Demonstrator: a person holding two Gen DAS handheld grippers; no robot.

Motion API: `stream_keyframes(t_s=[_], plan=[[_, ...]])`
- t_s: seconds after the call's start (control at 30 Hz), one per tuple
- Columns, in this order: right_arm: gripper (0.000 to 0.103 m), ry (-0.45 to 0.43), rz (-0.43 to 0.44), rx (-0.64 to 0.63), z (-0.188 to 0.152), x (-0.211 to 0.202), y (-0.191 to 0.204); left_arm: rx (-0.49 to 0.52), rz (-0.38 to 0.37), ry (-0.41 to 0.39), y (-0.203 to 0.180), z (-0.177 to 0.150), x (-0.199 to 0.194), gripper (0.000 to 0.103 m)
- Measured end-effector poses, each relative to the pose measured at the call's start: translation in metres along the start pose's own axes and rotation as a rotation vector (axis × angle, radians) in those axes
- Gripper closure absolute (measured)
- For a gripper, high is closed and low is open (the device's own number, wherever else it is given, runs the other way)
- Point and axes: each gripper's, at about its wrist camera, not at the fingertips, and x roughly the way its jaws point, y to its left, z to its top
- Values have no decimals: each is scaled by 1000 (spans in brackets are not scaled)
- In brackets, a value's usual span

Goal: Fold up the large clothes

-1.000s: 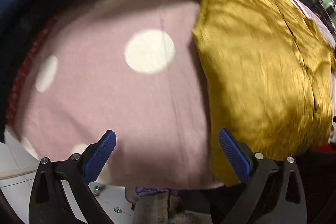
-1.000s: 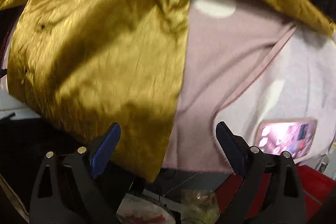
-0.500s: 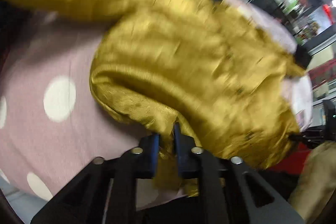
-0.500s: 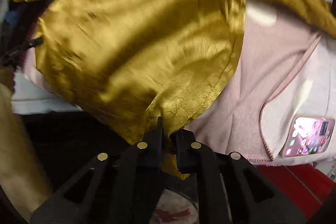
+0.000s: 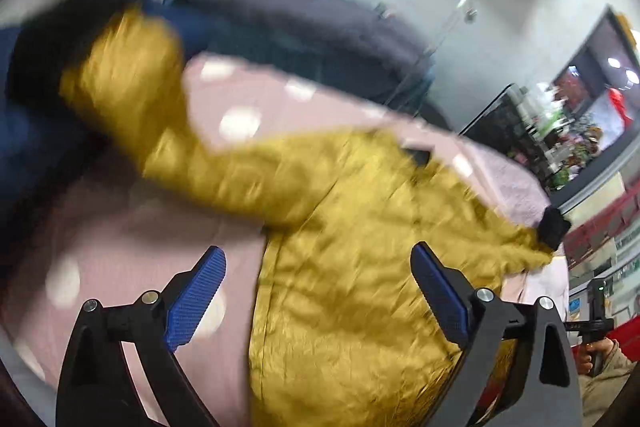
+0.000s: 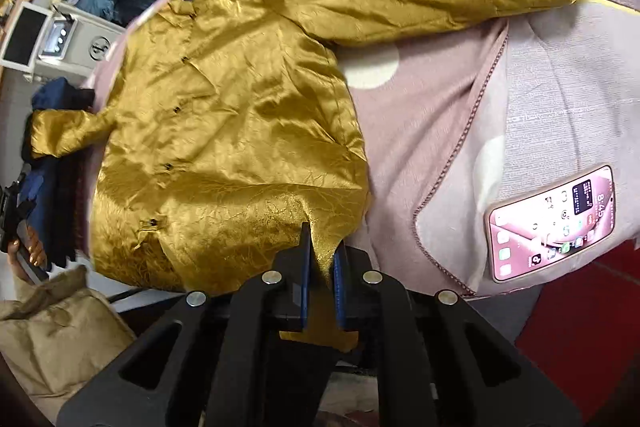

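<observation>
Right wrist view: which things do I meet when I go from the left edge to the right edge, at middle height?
Dark blue clothes → mustard satin shirt → pink polka-dot blanket → grey cloth → pink phone.

The right gripper pinches the gold shirt's hem on a pink dotted blanket.

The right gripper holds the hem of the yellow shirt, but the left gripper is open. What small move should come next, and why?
Probably bring the left gripper back down onto the shirt's near hem and close it. Its jaws have just opened and hold nothing, while the right gripper is shut on one hem corner of the yellow shirt. One corner alone would likely drag the shirt crooked.
</observation>
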Motion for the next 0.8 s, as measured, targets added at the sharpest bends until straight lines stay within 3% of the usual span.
stream_keyframes(t_s=[0.07, 0.13, 0.3, 0.43, 0.5, 0.53, 0.57, 0.6, 0.7, 0.8], plan=[[93, 6, -30, 1, -2, 11, 5, -12, 88, 123, 21, -35, 29, 12], [93, 18, -48, 11, -1, 18, 2, -19, 140, 197, 36, -61, 47, 12], [93, 40, -63, 15, 0, 26, -3, -112, 183, 337, 73, -121, 81, 11], [93, 71, -79, 6, 4, 34, -2, -120, 36, 408, 58, -148, 99, 11], [93, 91, -78, -14, 5, 37, 2, -71, 28, 432, 41, -156, 111, 14], [93, 100, -74, -21, 5, 38, 3, -53, 31, 437, 34, -154, 112, 36], [93, 112, -60, -23, 4, 38, 4, -47, 31, 445, 30, -151, 113, 70], [93, 134, -8, -15, 2, 37, 3, -74, -31, 454, 28, -142, 107, 90], [93, 224, 212, -13, -9, 30, 2, -79, -163, 370, 28, -112, 63, 94], [93, 351, 234, -50, -29, 34, -1, -39, -182, 340, 41, -91, 22, 94]])
